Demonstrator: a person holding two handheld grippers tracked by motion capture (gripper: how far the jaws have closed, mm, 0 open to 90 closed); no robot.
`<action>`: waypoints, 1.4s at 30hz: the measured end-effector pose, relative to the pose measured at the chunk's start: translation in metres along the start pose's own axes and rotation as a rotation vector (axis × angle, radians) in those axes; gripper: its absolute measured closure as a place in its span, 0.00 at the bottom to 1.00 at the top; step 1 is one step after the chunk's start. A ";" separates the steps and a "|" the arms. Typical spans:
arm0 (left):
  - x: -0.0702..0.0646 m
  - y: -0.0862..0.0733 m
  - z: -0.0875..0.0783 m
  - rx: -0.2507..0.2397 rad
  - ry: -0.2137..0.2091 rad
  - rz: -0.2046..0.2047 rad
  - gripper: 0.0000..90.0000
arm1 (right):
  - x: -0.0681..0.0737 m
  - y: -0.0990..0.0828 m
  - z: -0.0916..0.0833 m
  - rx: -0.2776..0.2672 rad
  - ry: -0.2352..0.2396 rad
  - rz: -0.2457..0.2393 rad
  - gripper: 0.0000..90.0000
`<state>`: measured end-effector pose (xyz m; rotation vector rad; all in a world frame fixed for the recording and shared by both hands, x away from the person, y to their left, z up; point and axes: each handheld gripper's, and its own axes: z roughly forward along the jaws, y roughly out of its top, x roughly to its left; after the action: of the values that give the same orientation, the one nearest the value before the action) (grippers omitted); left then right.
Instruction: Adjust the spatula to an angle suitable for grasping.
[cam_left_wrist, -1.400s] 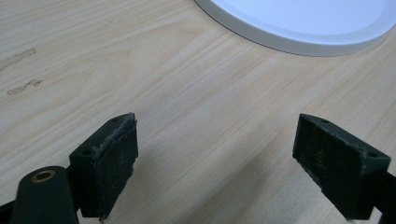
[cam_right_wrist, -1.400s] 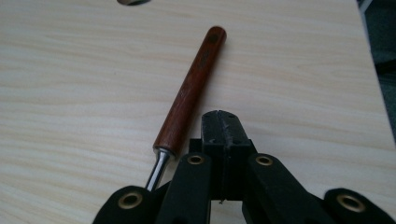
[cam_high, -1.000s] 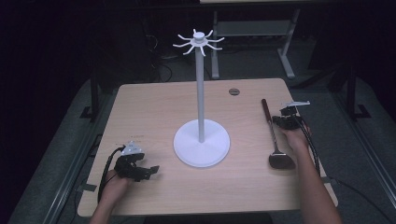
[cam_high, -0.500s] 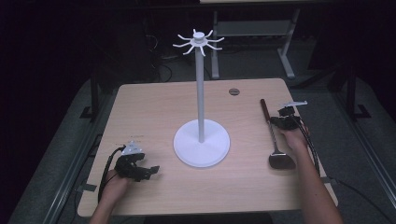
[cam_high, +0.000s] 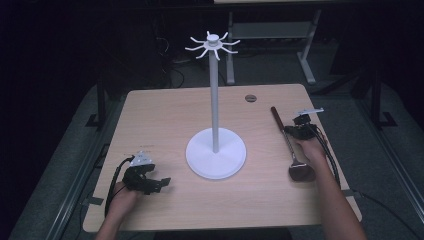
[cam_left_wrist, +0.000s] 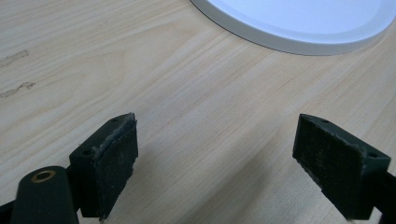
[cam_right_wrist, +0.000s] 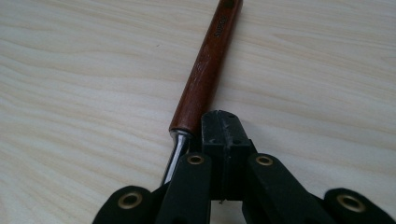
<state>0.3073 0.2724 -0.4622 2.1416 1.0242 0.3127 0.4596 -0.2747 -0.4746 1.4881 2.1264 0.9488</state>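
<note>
- Unchanged from a second earlier: spatula (cam_high: 290, 145) flat on table (cam_high: 165, 115), stand (cam_high: 215, 150) upright.
- Right gripper (cam_right_wrist: 223, 122) pressed together beside wooden handle (cam_right_wrist: 205, 70), gripping nothing.
- Left gripper (cam_left_wrist: 219, 158) spread wide, empty.

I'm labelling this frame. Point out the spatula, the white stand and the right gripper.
spatula (cam_right_wrist: 208, 70): right gripper view, wooden handle.
white stand (cam_high: 215, 100): high view, its pole.
right gripper (cam_right_wrist: 223, 128): right gripper view, closed jaw tips.
</note>
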 end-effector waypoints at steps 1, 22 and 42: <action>0.000 0.000 0.000 0.000 0.000 0.000 0.15 | 0.001 0.000 0.000 0.001 0.002 -0.003 1.00; -0.001 0.000 0.000 0.000 -0.009 -0.015 0.15 | 0.025 0.007 0.004 0.013 0.076 -0.081 1.00; -0.001 0.001 -0.001 0.007 -0.007 0.006 0.15 | 0.042 0.010 0.005 0.044 0.172 -0.136 1.00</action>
<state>0.3066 0.2717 -0.4611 2.1507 1.0169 0.3045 0.4535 -0.2322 -0.4679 1.3037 2.3507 1.0191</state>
